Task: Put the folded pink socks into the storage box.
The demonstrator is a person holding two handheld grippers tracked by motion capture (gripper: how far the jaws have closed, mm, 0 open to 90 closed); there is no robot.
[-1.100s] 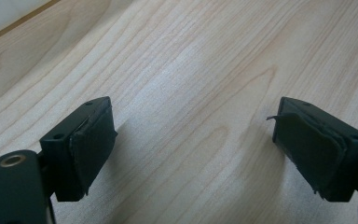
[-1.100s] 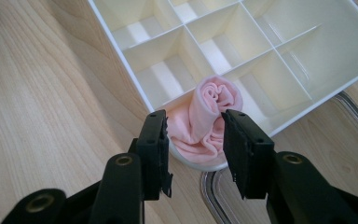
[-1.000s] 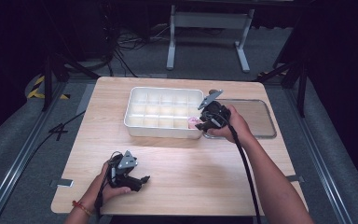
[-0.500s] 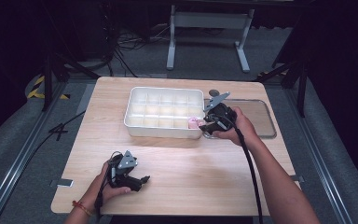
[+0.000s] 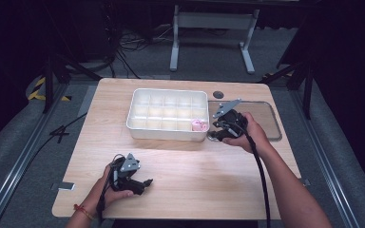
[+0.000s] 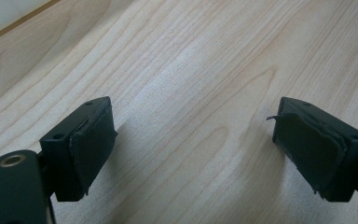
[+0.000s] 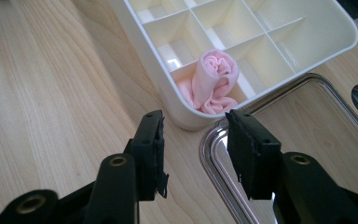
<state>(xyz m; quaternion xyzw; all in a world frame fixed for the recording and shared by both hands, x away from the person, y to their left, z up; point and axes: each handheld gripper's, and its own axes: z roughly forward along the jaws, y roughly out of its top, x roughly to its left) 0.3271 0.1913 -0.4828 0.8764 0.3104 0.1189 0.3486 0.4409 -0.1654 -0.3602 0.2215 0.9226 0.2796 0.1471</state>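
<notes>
Left gripper (image 5: 145, 183): rested near the tabletop's (image 5: 195, 166) near-left corner, held in the person's left hand; in the left gripper view its pads (image 6: 91, 140) stood wide apart over bare wood, nothing between them.

Organiser tray (image 5: 138, 124): white, divided into small compartments, toward the far edge of the tabletop, left of centre-right.

Pink cloth roll (image 5: 199, 125): sat in the tray's near-right corner compartment; in the right gripper view the roll (image 7: 214, 79) stood nearly upright, leaning a little, its loose end folded against the compartment floor.

Right gripper (image 5: 214, 133): just beside the tray's near-right corner, over the edge of the metal tray; its fingers (image 7: 151, 149) were apart and touched nothing.

Metal tray (image 5: 271, 118): shallow, shiny, at the tabletop's right edge, just beside the organiser tray.

Change: a second before, the right gripper was at the tray's corner compartment; since then its jaws had just been opening and it had drawn back toward the right, clear of the roll.

Meaning for the work: judged as a release completed, with the roll placed in its compartment and the hand retreating.

Writing: no brand, label or lettering legible on any item.
</notes>
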